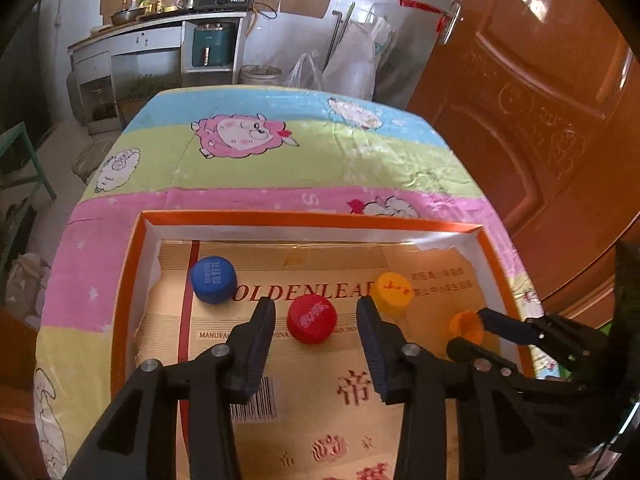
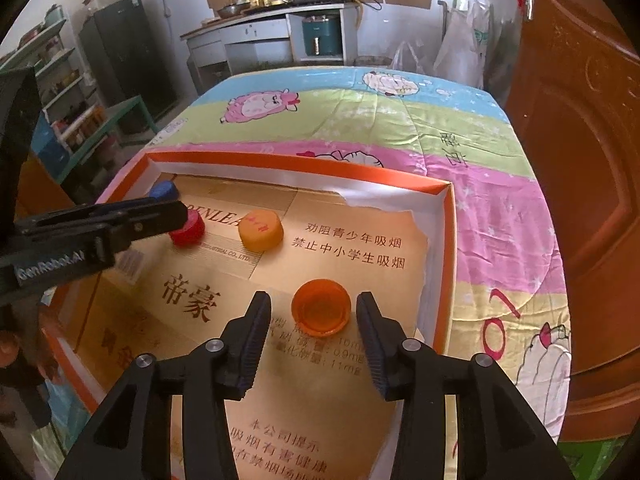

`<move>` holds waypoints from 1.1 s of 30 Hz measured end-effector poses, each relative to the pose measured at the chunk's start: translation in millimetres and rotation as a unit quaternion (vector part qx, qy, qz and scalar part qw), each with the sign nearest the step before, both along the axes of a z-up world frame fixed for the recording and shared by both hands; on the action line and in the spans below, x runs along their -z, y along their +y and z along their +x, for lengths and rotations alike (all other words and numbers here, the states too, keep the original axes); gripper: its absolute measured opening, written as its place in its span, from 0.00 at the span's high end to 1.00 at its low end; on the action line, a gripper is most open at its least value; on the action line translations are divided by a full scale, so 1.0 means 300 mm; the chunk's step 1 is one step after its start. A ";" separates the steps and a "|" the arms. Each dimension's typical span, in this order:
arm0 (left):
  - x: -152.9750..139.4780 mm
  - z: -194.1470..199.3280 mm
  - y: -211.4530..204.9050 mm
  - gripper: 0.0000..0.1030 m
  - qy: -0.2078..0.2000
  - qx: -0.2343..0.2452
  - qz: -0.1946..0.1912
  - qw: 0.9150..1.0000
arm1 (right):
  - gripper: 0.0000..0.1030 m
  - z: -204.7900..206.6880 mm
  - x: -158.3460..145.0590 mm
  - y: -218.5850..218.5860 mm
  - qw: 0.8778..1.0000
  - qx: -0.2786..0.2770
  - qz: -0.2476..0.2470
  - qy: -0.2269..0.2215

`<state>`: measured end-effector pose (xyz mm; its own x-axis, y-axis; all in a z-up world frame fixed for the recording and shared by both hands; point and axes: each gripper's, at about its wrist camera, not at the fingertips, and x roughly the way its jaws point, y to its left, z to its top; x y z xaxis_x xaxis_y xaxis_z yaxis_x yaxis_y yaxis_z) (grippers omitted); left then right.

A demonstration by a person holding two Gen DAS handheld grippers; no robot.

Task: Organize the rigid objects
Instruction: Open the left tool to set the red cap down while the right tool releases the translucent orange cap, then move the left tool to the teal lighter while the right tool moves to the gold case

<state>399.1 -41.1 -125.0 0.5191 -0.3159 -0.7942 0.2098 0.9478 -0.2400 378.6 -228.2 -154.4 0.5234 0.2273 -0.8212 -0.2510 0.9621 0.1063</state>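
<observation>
Left view, my left tongs point(image 1: 316, 312): spread apart, astride the red cap point(image 1: 312, 319), pads clear of it.
Red cap: likely light, stiff plastic; pinch across its ribbed sides.
Right view, my right tongs point(image 2: 314, 306): spread, flanking the upturned orange cap point(image 2: 321, 310); contact on the right side unclear.
Surface: shallow orange-rimmed box point(image 2: 304, 168) on a cartoon-sheep cloth point(image 2: 460, 136).
Room: kitchen counter point(image 2: 264, 20), wooden door point(image 2: 580, 120).

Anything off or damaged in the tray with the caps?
The orange cap lies open side up, while the blue, red and yellow caps sit top up. The tray's white paper lining is torn along the far wall.
</observation>
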 end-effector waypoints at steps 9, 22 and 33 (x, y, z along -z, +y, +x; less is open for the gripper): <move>-0.104 -0.131 0.024 0.59 -0.021 0.015 -0.028 0.999 | 0.55 -0.123 -0.085 -0.018 1.000 0.006 0.005 -0.025; -0.191 -0.417 0.114 0.59 -0.066 0.013 -0.007 0.998 | 0.55 -0.399 -0.149 0.000 0.999 0.013 0.016 -0.041; -0.160 -0.645 0.202 0.59 -0.081 0.003 0.006 0.997 | 0.55 -0.634 -0.146 0.047 0.998 0.021 0.043 -0.048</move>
